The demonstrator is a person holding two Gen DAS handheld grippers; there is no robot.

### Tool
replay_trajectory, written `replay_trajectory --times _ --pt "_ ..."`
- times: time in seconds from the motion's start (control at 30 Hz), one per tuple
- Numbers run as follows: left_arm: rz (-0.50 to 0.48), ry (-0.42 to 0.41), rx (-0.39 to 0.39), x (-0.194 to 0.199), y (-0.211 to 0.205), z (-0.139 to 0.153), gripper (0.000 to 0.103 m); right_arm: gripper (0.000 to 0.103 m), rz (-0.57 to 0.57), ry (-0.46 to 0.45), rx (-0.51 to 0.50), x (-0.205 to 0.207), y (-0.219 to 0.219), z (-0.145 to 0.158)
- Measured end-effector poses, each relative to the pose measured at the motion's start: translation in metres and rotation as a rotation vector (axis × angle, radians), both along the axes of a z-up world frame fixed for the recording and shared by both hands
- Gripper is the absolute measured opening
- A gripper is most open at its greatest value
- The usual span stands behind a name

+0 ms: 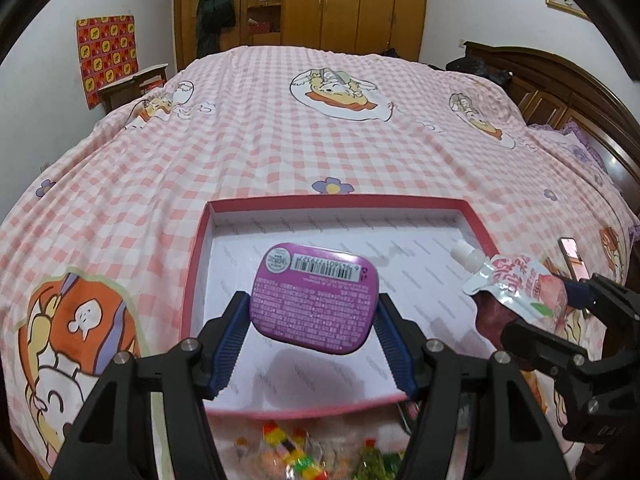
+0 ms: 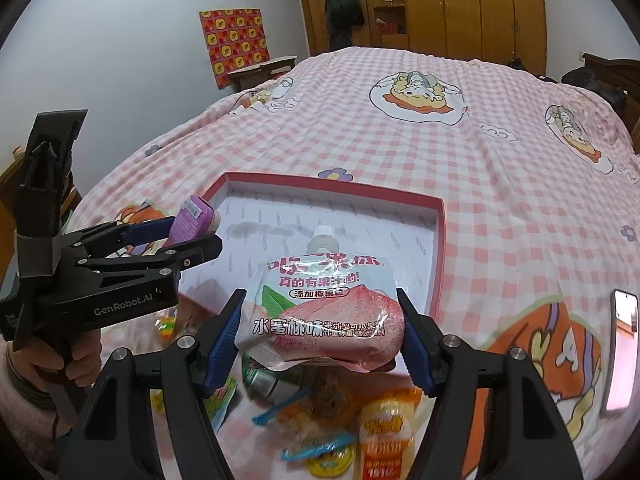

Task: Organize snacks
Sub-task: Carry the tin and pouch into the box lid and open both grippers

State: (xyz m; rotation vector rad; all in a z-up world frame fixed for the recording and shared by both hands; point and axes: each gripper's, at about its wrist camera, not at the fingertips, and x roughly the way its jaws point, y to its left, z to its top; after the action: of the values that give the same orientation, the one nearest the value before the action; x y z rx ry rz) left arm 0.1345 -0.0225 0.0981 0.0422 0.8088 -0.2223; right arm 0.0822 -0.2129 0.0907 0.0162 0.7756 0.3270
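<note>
My left gripper [image 1: 314,316] is shut on a purple tin [image 1: 314,298], label side up, held above the near part of a shallow red-rimmed box [image 1: 332,201] with a white bottom. The same tin [image 2: 191,219] and left gripper [image 2: 188,236] show at the left of the right wrist view. My right gripper [image 2: 320,320] is shut on a peach jelly pouch [image 2: 320,308] with a white cap, over the near edge of the box [image 2: 438,248]. That pouch [image 1: 516,284] and right gripper [image 1: 552,308] appear at the right of the left wrist view.
Several loose snack packets [image 2: 320,424] lie on the pink checked bedspread [image 1: 280,140] in front of the box. A phone [image 2: 620,348] lies at the right on the bed. A wooden headboard [image 1: 560,92] and wardrobes [image 1: 352,4] stand beyond. A hand [image 2: 76,360] holds the left gripper's handle.
</note>
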Motion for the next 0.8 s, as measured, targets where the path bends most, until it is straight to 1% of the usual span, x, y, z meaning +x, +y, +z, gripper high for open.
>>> replay_trajectory --times 0.23,0.4,0.5,0.63,0.8 --pt "0.02 0.016 0.001 0.026 0.0 -0.008 0.066 0.071 -0.019 0.018 0.005 0.031 -0.003 -0.007" --pt "0.022 0.053 0.005 0.046 -0.005 -0.021 0.066 0.071 -0.023 0.03 0.002 0.049 -0.006 -0.012" --pt "0.032 0.06 0.012 0.057 -0.006 -0.027 0.066 0.071 -0.025 0.04 0.0 0.058 -0.006 -0.016" --pt "0.038 0.07 0.01 0.065 -0.007 -0.033 0.066 0.071 -0.036 0.054 0.008 0.07 -0.01 -0.023" --pt "0.055 0.088 0.03 0.073 -0.008 -0.043 0.066 0.071 -0.033 0.052 0.015 0.08 -0.009 -0.028"
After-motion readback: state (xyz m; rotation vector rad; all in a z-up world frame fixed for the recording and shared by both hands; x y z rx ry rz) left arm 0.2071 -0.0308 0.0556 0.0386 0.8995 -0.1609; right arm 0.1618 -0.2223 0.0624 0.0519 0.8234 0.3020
